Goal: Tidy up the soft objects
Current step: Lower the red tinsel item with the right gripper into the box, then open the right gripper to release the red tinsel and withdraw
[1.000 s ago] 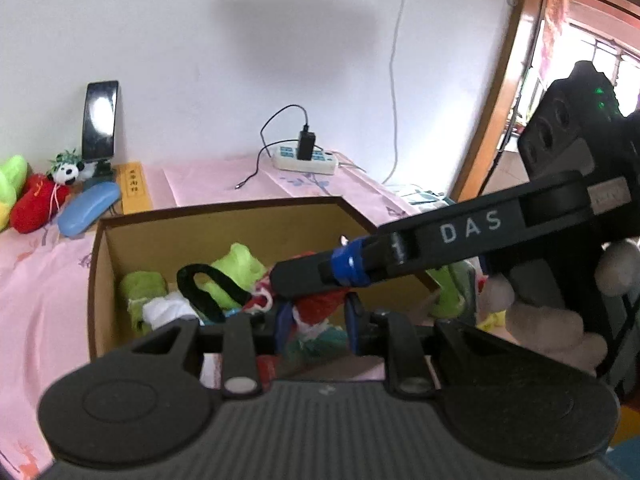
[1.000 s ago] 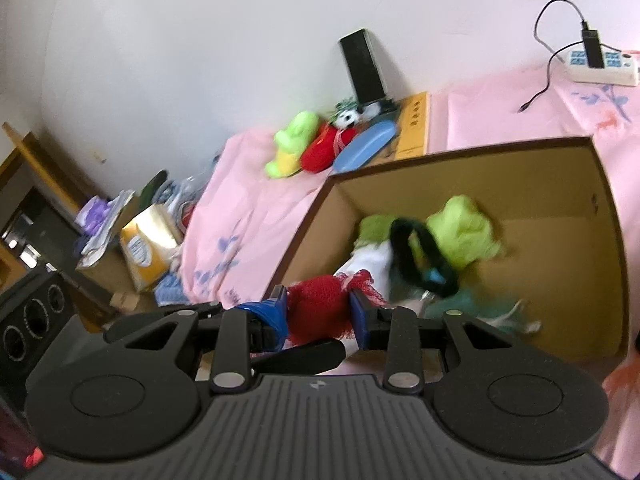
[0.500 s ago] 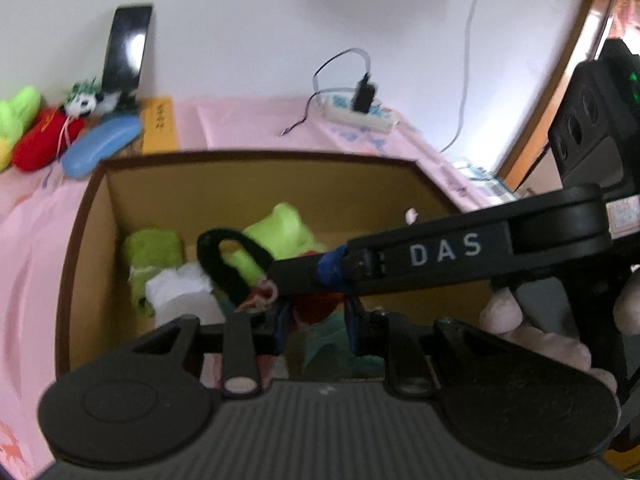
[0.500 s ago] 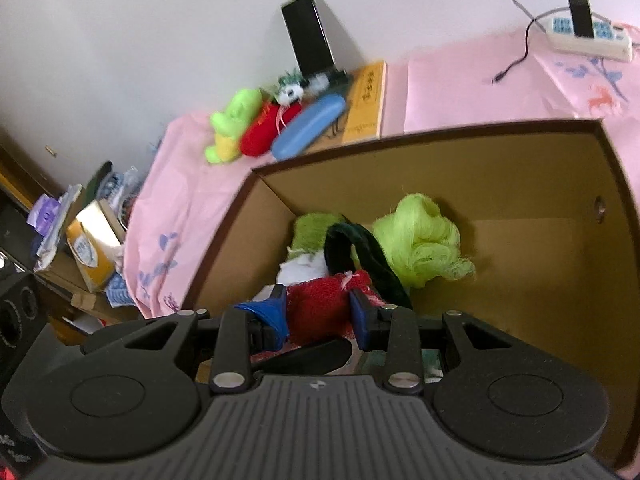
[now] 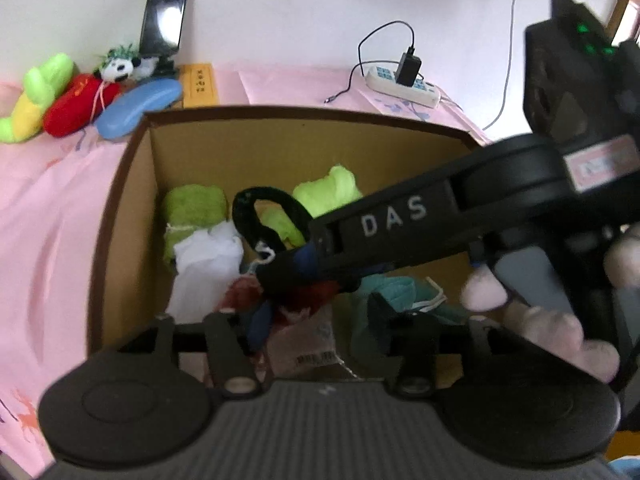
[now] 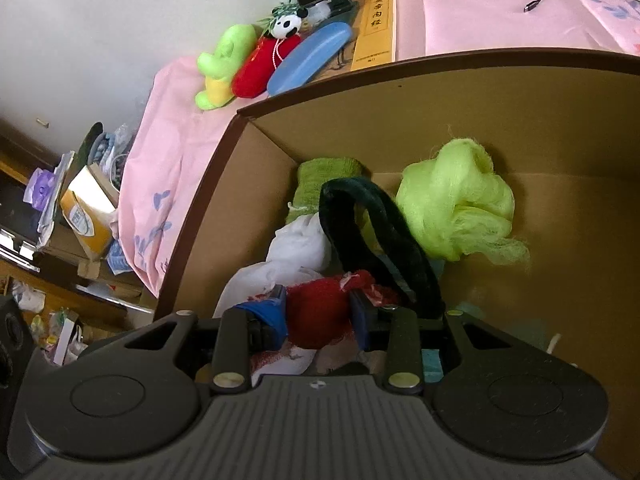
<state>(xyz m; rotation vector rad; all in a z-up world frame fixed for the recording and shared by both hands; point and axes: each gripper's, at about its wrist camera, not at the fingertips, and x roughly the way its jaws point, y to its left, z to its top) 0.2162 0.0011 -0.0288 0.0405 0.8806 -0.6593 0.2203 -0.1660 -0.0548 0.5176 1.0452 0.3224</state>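
A brown cardboard box (image 5: 120, 184) holds soft items: a green towel (image 5: 192, 208), a white cloth (image 5: 208, 256), a lime yarn bundle (image 6: 456, 208), a black band (image 6: 380, 236) and a teal cloth (image 5: 396, 292). My right gripper (image 6: 318, 312) is shut on a red fuzzy cloth (image 6: 316, 308) low inside the box (image 6: 224, 184). In the left wrist view it reaches in from the right (image 5: 296, 276). My left gripper (image 5: 316, 320) is open over the box's near edge; the teal cloth lies by its right finger.
On the pink bedsheet (image 5: 48, 208) behind the box lie a green-yellow plush (image 6: 220, 68), a red plush (image 6: 264, 64), a panda toy (image 6: 288, 24), a blue case (image 6: 308, 58), a yellow book (image 6: 374, 28) and a phone (image 5: 164, 12). A power strip (image 5: 404, 84) lies at the back right.
Both grippers have moved closer to the box and lower. The right gripper has carried the red cloth down into the box. The left gripper's fingers have spread apart.
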